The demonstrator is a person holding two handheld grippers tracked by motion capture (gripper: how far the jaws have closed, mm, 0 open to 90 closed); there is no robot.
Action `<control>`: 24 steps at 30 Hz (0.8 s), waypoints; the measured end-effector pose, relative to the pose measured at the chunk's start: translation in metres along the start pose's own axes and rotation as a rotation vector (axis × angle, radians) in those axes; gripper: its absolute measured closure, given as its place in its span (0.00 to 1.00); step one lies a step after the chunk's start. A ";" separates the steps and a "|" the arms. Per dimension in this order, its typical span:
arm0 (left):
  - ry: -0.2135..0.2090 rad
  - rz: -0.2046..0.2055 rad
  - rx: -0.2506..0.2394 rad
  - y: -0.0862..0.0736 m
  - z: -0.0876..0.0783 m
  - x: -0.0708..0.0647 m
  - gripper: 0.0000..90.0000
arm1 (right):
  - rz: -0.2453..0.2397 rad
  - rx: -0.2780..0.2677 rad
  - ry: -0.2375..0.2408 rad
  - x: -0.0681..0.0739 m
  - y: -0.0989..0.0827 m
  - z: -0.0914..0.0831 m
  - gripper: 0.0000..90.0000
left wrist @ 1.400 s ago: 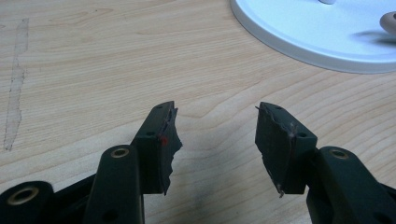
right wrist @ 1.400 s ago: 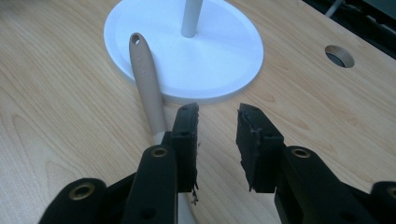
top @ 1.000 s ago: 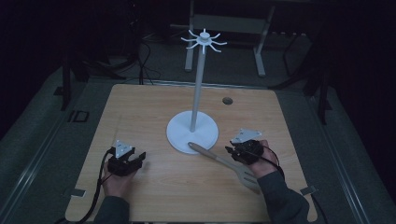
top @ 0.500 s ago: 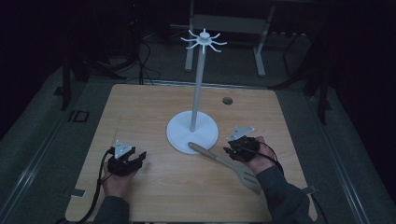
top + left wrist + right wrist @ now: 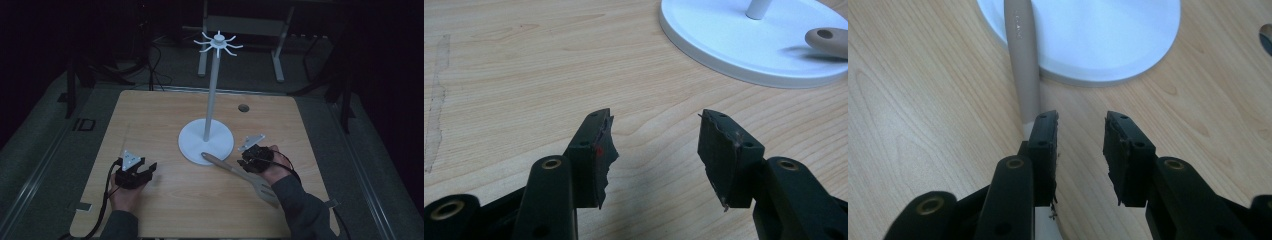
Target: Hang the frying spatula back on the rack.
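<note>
We see a wooden table [image 5: 165, 120] w/ a white stand [image 5: 206, 141] near its centre, a bit toward the right edge; its round base sits flat and a thin pole goes up to a ring of hooks [image 5: 218, 42] at the top. A beige slotted spatula [image 5: 245, 176] lies on the table near the right front part, its handle end resting on the front rim of the stand base and its slotted blade pointing to the front right corner. The right gripper [image 5: 254, 159] is just above the spatula's handle, approx. at the middle of it; in the right gripper view the right gripper [image 5: 1080, 131] has its jaws apart w/ bare wood between them, and the spatula handle [image 5: 1023, 60] passes under and beside the left jaw, not between the pads, so it is released and grasps nothing. The left gripper [image 5: 134, 172] is near the front left part of the table, well apart from the stand and the spatula; in the left gripper view the left gripper [image 5: 655, 132] also has jaws wide apart over bare wood, holding nothing, w/ the stand base and the handle tip [image 5: 826, 40] farther off. A small dark hole [image 5: 243, 107] is in the table near the far right corner.
</note>
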State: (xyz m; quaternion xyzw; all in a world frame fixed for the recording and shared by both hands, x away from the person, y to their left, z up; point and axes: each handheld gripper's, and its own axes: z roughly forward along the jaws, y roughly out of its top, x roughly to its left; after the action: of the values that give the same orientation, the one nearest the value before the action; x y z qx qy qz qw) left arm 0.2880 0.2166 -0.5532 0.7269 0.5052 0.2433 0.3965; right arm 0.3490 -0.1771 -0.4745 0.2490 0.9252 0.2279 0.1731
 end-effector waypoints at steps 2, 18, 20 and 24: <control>0.001 0.002 0.001 0.000 0.000 0.000 0.53 | -0.004 0.007 0.005 0.000 0.000 0.002 0.74; 0.007 0.002 0.006 0.000 0.001 0.001 0.53 | -0.076 0.114 0.040 0.010 0.010 0.030 0.74; 0.007 -0.001 0.006 0.000 0.000 0.001 0.53 | -0.082 0.122 0.044 0.011 0.011 0.033 0.74; 0.008 -0.004 0.003 0.000 0.000 0.001 0.53 | -0.091 0.136 0.054 0.014 0.013 0.040 0.73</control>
State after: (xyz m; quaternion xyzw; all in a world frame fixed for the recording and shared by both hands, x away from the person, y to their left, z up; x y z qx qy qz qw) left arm 0.2884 0.2178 -0.5533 0.7257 0.5084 0.2445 0.3938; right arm 0.3597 -0.1459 -0.5048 0.2118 0.9532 0.1631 0.1411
